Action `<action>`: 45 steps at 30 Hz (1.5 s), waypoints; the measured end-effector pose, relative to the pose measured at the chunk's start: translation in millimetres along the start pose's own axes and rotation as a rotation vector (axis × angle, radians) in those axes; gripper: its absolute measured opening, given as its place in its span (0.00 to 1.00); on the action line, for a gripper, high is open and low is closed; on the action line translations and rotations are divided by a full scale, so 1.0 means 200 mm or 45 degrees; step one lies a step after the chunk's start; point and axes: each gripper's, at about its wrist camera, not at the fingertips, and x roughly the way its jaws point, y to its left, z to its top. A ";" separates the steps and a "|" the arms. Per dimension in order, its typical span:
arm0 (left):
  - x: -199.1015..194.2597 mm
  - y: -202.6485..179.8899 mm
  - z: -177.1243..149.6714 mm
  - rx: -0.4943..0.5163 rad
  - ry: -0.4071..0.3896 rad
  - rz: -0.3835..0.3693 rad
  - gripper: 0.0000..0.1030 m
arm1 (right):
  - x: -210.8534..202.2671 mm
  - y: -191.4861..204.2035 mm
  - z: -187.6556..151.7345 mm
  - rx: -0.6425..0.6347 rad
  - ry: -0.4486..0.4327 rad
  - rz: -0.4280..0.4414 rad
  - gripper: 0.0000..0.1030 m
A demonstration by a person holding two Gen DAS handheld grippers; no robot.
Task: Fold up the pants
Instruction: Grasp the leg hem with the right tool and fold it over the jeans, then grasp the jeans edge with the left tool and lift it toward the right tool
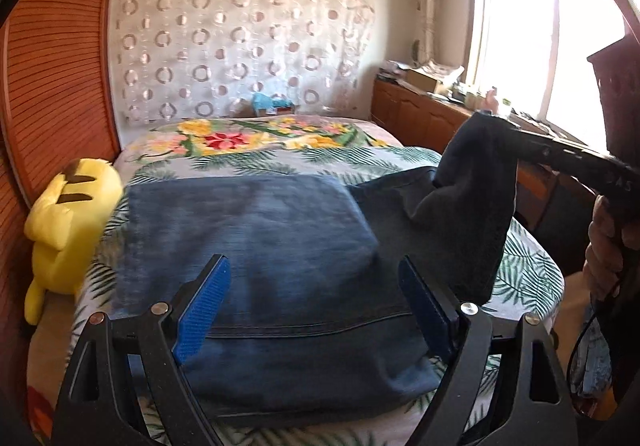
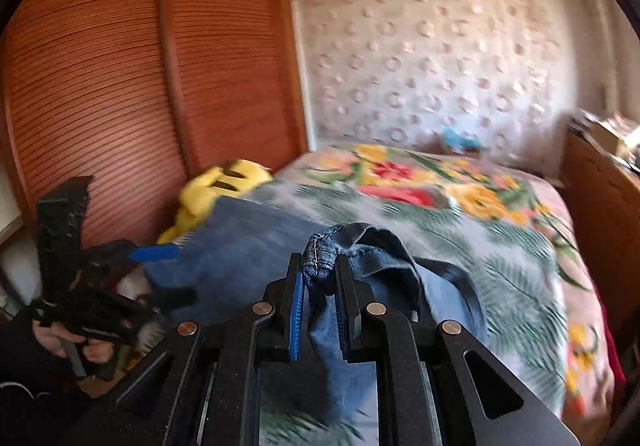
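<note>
Blue denim pants (image 1: 256,246) lie partly folded on the bed. My left gripper (image 1: 316,274) is open just above their near part, with a blue pad on each side of the cloth. My right gripper (image 2: 320,266) is shut on a hem of the pants (image 2: 320,250) and holds it lifted above the bed. In the left wrist view the right gripper (image 1: 492,122) shows at the right with the dark cloth (image 1: 468,198) hanging from it. In the right wrist view the left gripper (image 2: 160,274) shows at the left over the pants (image 2: 240,246).
The bed (image 1: 248,162) has a leaf and flower cover. A yellow plush toy (image 1: 68,222) lies at its left edge beside a wooden slatted wardrobe (image 2: 120,86). A wooden cabinet (image 1: 420,114) with clutter stands along the right under a bright window.
</note>
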 end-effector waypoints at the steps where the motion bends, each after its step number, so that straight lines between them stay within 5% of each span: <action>1: -0.01 0.03 0.00 -0.009 -0.003 0.008 0.84 | 0.02 0.03 0.02 -0.009 -0.001 0.030 0.14; 6: -0.04 0.12 -0.02 -0.046 -0.010 0.041 0.84 | 0.15 0.15 0.06 -0.052 0.043 0.151 0.14; 12: -0.04 0.17 -0.05 -0.074 -0.005 0.057 0.84 | 0.31 0.10 0.06 -0.052 0.135 0.166 0.19; 18: -0.02 0.19 -0.06 -0.084 0.006 0.051 0.84 | 0.34 0.07 0.16 -0.046 0.138 0.126 0.44; 36: 0.11 0.11 -0.09 -0.005 0.078 -0.018 0.83 | 0.32 -0.04 -0.13 0.118 0.290 -0.131 0.45; 45: 0.23 0.08 -0.08 0.034 0.133 -0.066 0.55 | 0.31 -0.02 -0.18 0.205 0.341 -0.110 0.45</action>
